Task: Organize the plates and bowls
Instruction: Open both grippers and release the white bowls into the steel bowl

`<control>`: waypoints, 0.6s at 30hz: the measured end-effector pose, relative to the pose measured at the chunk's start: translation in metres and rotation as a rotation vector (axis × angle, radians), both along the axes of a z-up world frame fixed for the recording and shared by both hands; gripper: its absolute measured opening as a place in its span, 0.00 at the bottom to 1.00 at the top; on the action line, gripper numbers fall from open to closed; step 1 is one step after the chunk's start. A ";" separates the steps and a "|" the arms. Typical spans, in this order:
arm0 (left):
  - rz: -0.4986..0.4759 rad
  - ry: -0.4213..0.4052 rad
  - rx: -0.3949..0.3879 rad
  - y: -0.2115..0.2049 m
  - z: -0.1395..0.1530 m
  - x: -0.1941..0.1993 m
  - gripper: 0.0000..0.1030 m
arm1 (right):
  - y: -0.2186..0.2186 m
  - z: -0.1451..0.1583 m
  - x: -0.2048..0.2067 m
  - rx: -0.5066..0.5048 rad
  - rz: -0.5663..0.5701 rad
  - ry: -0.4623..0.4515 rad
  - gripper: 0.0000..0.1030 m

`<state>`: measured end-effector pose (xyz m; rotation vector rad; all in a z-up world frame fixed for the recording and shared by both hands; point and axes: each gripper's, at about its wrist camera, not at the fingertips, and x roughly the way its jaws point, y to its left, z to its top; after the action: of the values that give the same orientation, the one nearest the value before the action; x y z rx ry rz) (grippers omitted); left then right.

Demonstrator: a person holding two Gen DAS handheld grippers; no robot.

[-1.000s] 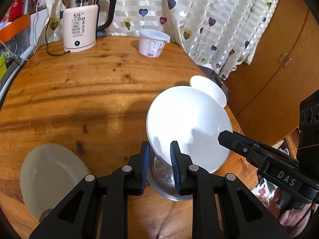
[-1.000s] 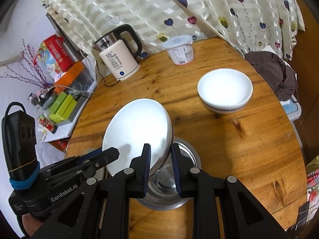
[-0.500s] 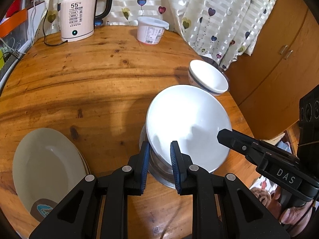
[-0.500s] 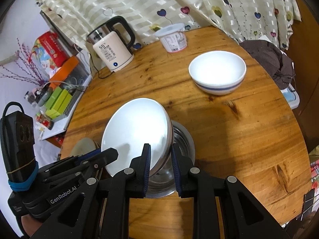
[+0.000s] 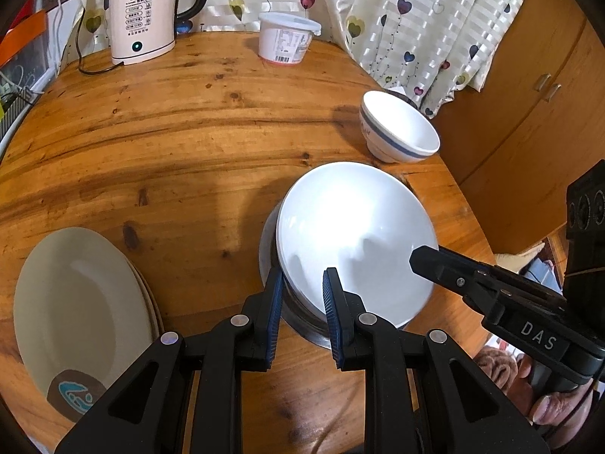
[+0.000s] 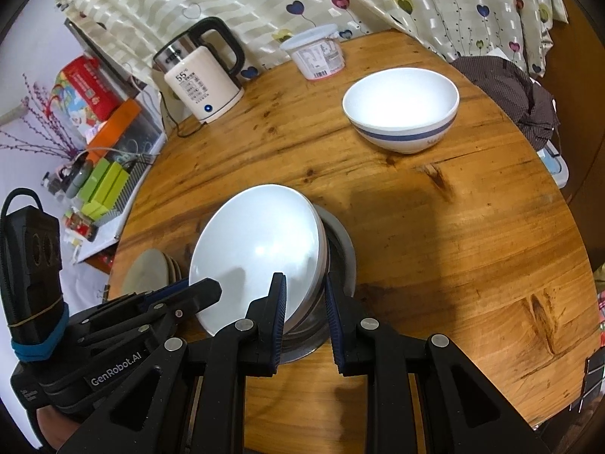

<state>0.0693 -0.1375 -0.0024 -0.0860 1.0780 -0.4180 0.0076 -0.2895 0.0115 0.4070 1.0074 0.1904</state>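
Observation:
A plain white bowl [image 5: 355,234] hangs tilted over a steel bowl [image 5: 269,261] that stands on the round wooden table [image 5: 189,132]. Its lower side dips into the steel bowl. My left gripper [image 5: 302,283] is shut on the white bowl's near rim. The right gripper's finger [image 5: 427,261] meets the rim on the right side. In the right wrist view, my right gripper [image 6: 304,291] is shut on the white bowl [image 6: 257,249] at its rim, with the steel bowl [image 6: 342,249] behind it. The left gripper [image 6: 204,291] holds the opposite side.
A white bowl with a blue stripe [image 5: 397,128] [image 6: 401,109] stands near the table's far right edge. A stack of beige plates [image 5: 75,302] [image 6: 151,268] lies at the left. A kettle [image 5: 143,15] and a lidded plastic tub [image 5: 287,38] stand at the back by the curtain.
Both grippers have sunk with the white bowl, which now sits lower over the steel bowl. The striped bowl and the plates have come further into view.

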 end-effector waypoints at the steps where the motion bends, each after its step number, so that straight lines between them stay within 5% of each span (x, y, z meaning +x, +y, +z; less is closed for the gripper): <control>1: -0.001 0.003 0.001 0.000 -0.001 0.000 0.21 | 0.000 0.000 0.000 -0.001 0.000 0.002 0.20; 18: -0.006 0.011 0.013 -0.002 -0.004 0.001 0.22 | 0.002 -0.005 0.003 -0.031 0.016 0.026 0.22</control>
<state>0.0704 -0.1400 -0.0061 -0.0736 1.0918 -0.4164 0.0102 -0.2871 0.0061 0.3737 1.0381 0.1841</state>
